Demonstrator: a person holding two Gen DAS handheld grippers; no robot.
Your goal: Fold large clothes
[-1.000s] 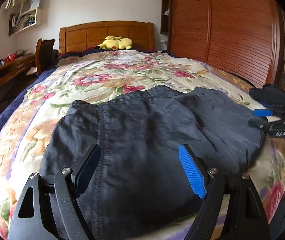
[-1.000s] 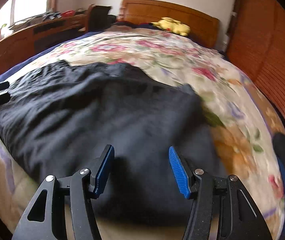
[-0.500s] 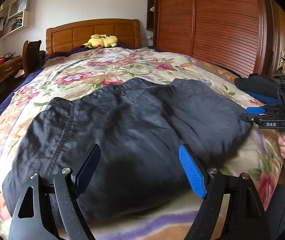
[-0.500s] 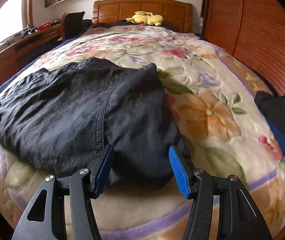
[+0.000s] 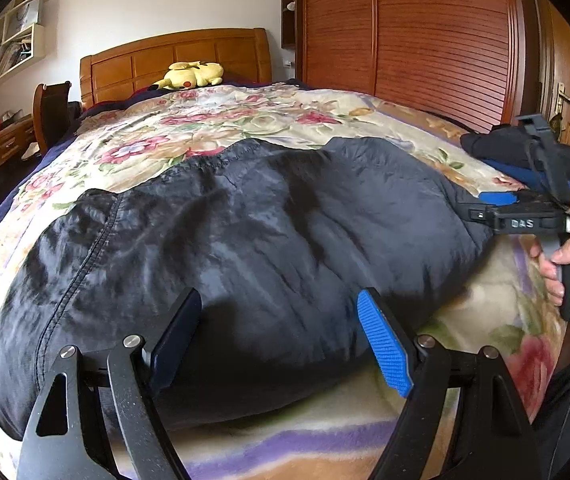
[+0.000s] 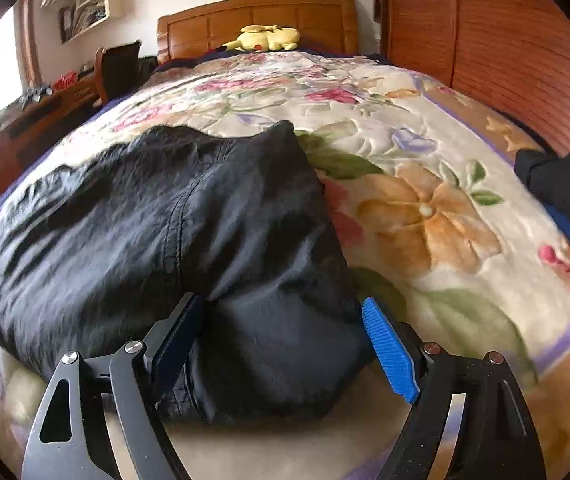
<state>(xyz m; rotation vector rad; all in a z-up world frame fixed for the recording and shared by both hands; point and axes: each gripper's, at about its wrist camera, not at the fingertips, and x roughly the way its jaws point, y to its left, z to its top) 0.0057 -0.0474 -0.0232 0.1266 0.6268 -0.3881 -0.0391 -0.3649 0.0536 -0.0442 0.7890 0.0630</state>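
the right gripper [image 6: 285,344] is spreading its jaws wider than a moment ago, the dark garment [image 6: 173,240] lying unpinched just ahead between them; the left gripper [image 5: 281,340] stays open over its near edge, so another fold seems next.

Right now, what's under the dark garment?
The dark garment lies on the floral blanket, which shows all around it. Whatever sits directly beneath the fabric is covered; further folded layers or anything tucked under it can't be seen.
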